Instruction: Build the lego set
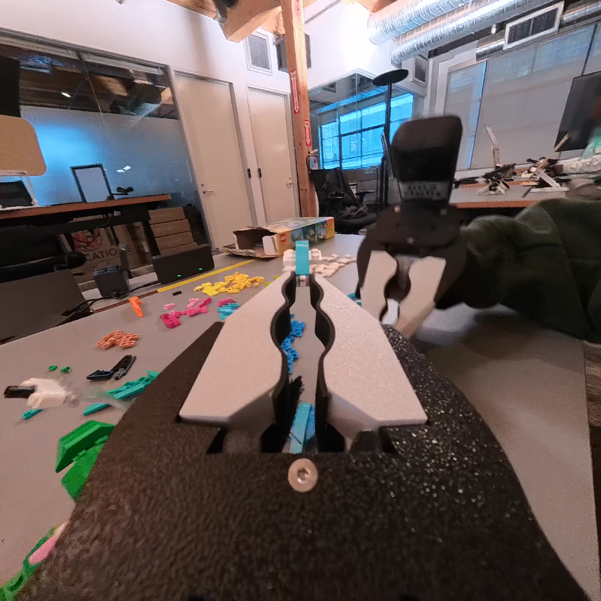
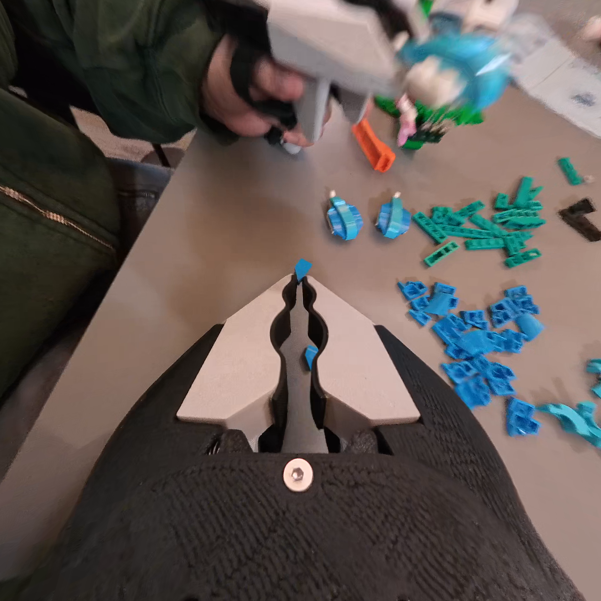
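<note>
My left gripper (image 1: 302, 279) is shut on a small turquoise piece (image 1: 301, 258) with a tiny white bit at its base, held above the grey table (image 1: 487, 406). My right gripper (image 2: 300, 280) is shut on a small blue piece (image 2: 302, 268) that sticks out of its tips, low over the table (image 2: 227, 244). In the left wrist view the right gripper (image 1: 395, 313) shows blurred to the right, tips pointing down. Two blue sub-assemblies (image 2: 344, 219) (image 2: 392, 219) lie ahead of the right gripper.
Sorted piles lie on the table: blue (image 2: 481, 341), teal (image 2: 487, 224), yellow (image 1: 231, 283), pink (image 1: 192, 309), salmon (image 1: 118, 340), black (image 1: 113, 369), white (image 1: 328, 263). There is an orange separator (image 2: 374, 146), a blurred green and blue model (image 2: 439, 81) and an open box (image 1: 292, 234). A green-sleeved arm (image 1: 536, 266) is at the right.
</note>
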Action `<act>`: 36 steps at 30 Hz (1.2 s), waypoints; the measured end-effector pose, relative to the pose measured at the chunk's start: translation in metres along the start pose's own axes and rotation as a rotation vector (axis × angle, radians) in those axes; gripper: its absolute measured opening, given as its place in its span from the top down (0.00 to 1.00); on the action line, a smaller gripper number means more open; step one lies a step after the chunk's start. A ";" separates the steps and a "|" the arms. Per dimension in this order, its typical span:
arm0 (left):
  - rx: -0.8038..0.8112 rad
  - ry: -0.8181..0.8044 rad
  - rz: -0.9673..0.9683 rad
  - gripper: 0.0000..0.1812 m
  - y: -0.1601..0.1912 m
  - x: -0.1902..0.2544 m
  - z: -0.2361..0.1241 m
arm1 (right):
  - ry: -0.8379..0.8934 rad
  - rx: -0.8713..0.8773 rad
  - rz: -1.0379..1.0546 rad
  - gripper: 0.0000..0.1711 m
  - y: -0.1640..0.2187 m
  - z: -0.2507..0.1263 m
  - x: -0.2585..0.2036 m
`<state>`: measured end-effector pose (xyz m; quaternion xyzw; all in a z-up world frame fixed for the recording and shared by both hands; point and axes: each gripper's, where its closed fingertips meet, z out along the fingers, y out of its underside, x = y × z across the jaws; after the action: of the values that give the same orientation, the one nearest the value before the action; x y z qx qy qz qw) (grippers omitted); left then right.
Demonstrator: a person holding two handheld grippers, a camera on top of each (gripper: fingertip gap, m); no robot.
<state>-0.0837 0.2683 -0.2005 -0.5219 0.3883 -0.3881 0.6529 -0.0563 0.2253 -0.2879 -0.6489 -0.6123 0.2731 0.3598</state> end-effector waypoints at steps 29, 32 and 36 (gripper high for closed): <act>-0.303 0.511 -0.259 0.97 0.032 0.060 0.001 | -0.016 0.053 0.058 0.99 -0.043 -0.050 -0.011; -0.307 0.511 -0.264 0.97 0.032 0.060 0.001 | 0.006 0.006 0.020 0.99 -0.042 -0.048 -0.013; -0.322 0.521 -0.261 0.97 0.034 0.063 0.001 | 0.059 -0.043 -0.062 0.99 -0.048 -0.048 -0.014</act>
<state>-0.0549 0.2167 -0.2404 -0.5468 0.5284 -0.5225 0.3857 -0.0477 0.2048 -0.2222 -0.6451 -0.6268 0.2294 0.3720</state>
